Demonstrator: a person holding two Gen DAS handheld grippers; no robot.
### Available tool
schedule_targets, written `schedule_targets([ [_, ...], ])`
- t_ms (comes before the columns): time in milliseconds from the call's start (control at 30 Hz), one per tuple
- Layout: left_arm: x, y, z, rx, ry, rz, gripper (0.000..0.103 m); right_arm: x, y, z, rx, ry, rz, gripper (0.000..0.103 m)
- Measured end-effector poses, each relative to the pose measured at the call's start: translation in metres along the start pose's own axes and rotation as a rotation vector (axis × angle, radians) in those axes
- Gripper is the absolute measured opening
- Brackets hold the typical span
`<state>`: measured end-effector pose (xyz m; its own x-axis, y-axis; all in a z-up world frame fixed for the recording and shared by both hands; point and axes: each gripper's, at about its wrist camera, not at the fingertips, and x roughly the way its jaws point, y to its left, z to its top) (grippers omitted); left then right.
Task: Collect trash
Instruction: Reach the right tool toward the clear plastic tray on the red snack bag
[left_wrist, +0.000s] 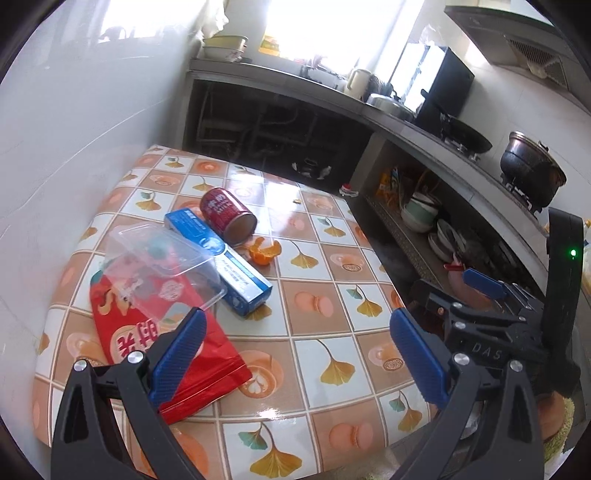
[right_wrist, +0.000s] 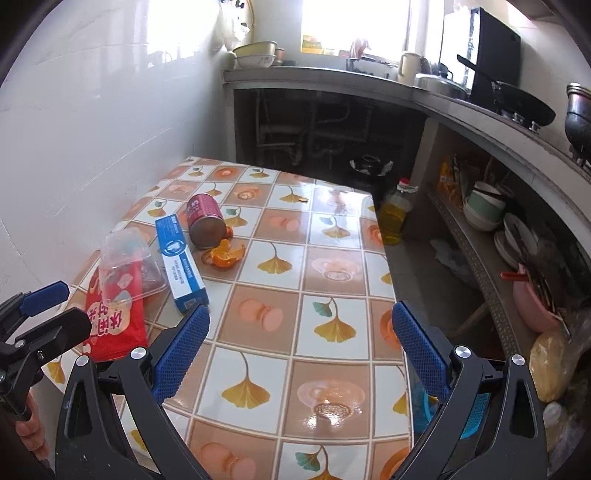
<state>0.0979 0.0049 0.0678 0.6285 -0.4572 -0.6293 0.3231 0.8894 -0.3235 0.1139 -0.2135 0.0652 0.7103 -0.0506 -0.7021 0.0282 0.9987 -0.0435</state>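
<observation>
Trash lies on the left half of a tiled table (left_wrist: 332, 302) (right_wrist: 295, 295). A red can (left_wrist: 228, 215) (right_wrist: 204, 219) lies on its side. Next to it lie a blue and white box (left_wrist: 221, 260) (right_wrist: 181, 258), orange peel (left_wrist: 264, 252) (right_wrist: 225, 254), a clear plastic tub (left_wrist: 162, 267) (right_wrist: 127, 264) turned upside down, and a red snack bag (left_wrist: 162, 347) (right_wrist: 114, 321) under the tub. My left gripper (left_wrist: 299, 358) is open above the table's near edge, its left finger over the red bag. My right gripper (right_wrist: 301, 354) is open and empty over the table's near part.
A wall runs along the table's left side. A kitchen counter with a wok (left_wrist: 465, 136) and a dark pot (left_wrist: 532, 173) runs along the right, with bowls and plates (right_wrist: 491, 218) on the shelf below. A bottle of oil (right_wrist: 395, 214) stands on the floor beyond the table's right edge.
</observation>
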Motion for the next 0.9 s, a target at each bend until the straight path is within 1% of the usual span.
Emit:
schedule_targets([
  [100, -0.005, 0.009, 0.000, -0.007, -0.011, 0.001, 0.097, 0.002, 0.006, 0.006, -0.011, -0.011, 0.000, 0.095],
  [267, -0.013, 0.021, 0.005, 0.037, -0.048, 0.018, 0.097, 0.007, 0.010, 0.020, -0.010, -0.018, 0.008, 0.095],
  [333, -0.014, 0.024, 0.006, 0.062, -0.064, 0.017, 0.097, 0.005, 0.006, 0.026, -0.015, -0.038, 0.002, 0.095],
  [400, -0.014, 0.027, 0.007, 0.087, -0.082, 0.025, 0.097, 0.003, -0.005, 0.033, -0.013, -0.063, -0.018, 0.095],
  [433, -0.014, 0.028, 0.007, 0.097, -0.088, 0.032, 0.097, 0.004, -0.013, 0.036, -0.005, -0.071, -0.012, 0.095],
  [533, -0.016, 0.032, 0.003, 0.129, -0.095, 0.047, 0.097, 0.010, -0.032, 0.038, 0.042, -0.062, 0.033, 0.095],
  [567, -0.017, 0.034, 0.001, 0.136, -0.096, 0.049, 0.097, 0.013, -0.039, 0.037, 0.068, -0.057, 0.062, 0.095],
  [667, -0.015, 0.041, -0.004, 0.149, -0.092, 0.067, 0.097, 0.023, -0.046, 0.032, 0.116, -0.029, 0.110, 0.095],
  [800, -0.008, 0.051, -0.012, 0.154, -0.075, 0.081, 0.097, 0.038, -0.039, 0.024, 0.152, 0.039, 0.203, 0.095],
  [900, -0.005, 0.060, -0.016, 0.143, -0.076, 0.091, 0.097, 0.049, -0.024, 0.020, 0.140, 0.090, 0.272, 0.095],
])
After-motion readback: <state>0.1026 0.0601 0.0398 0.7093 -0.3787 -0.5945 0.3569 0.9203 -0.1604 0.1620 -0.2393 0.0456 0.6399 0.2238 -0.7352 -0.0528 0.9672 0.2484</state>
